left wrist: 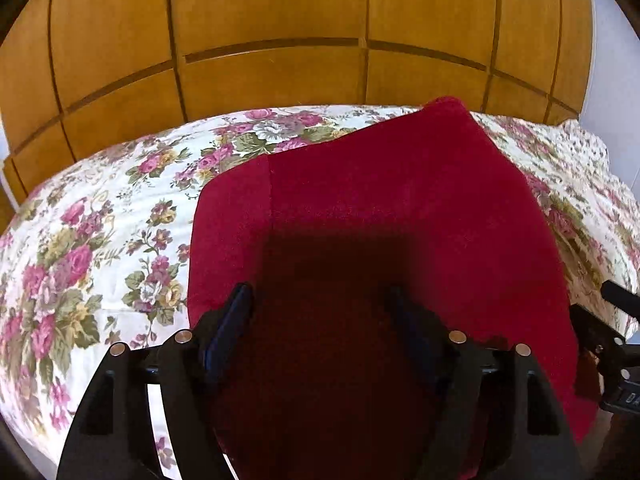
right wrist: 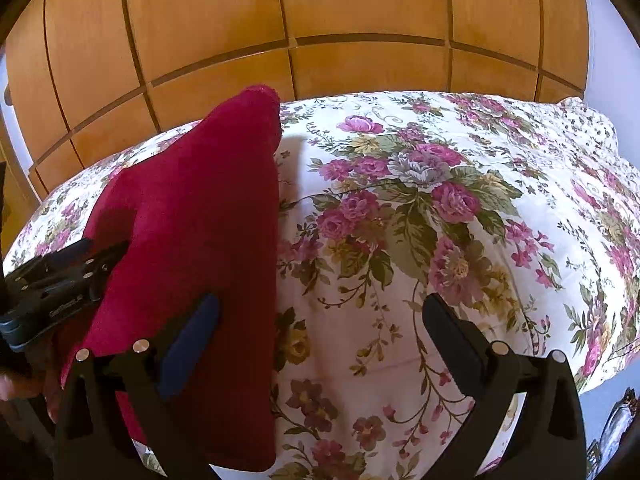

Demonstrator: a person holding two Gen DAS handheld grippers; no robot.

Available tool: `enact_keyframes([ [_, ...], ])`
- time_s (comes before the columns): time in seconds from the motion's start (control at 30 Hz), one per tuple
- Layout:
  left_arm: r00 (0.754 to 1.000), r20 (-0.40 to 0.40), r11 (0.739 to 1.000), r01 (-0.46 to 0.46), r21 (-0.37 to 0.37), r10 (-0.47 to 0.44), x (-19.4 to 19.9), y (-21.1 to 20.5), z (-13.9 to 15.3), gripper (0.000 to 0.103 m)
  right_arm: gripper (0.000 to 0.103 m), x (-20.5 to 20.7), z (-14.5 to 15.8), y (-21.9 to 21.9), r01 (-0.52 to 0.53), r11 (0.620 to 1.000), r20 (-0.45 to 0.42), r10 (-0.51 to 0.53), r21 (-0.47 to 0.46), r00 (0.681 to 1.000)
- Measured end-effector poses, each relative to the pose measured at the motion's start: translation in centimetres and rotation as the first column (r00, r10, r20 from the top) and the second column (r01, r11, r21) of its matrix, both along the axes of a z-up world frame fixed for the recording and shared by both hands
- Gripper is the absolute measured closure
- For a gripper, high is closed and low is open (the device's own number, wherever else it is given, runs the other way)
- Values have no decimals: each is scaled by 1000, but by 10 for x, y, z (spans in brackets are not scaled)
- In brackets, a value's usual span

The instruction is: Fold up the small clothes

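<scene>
A dark red cloth (left wrist: 400,200) lies folded on the flowered bedspread (left wrist: 92,240). In the left wrist view my left gripper (left wrist: 320,300) is open, its two fingers spread over the near part of the cloth. In the right wrist view the same red cloth (right wrist: 200,220) lies at the left. My right gripper (right wrist: 320,312) is open and empty. Its left finger (right wrist: 192,332) is over the cloth's right edge and its right finger (right wrist: 452,332) is over the bare bedspread (right wrist: 440,200). The left gripper's body (right wrist: 52,280) shows at the far left.
A wooden panelled wardrobe (left wrist: 280,20) stands behind the bed. The bedspread ends at a far edge in front of it. The right gripper's body (left wrist: 608,340) shows at the right rim of the left wrist view. A white wall (right wrist: 608,40) is at the right.
</scene>
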State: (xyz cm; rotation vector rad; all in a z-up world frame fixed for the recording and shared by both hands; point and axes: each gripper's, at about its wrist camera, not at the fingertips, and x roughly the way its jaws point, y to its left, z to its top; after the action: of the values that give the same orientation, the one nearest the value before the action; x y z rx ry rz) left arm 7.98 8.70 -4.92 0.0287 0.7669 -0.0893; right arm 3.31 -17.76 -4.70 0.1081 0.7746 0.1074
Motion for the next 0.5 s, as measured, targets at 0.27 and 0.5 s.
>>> enact_keyframes([
  [0.27, 1000, 27, 995, -2, -99, 5, -12, 7, 11, 31, 2, 0, 4, -7, -5, 999, -24, 6, 39, 1000],
  [0.5, 993, 37, 966, -102, -239, 114, -17, 43, 29, 27, 2, 6, 44, -32, 13, 987, 49, -21, 159, 999],
])
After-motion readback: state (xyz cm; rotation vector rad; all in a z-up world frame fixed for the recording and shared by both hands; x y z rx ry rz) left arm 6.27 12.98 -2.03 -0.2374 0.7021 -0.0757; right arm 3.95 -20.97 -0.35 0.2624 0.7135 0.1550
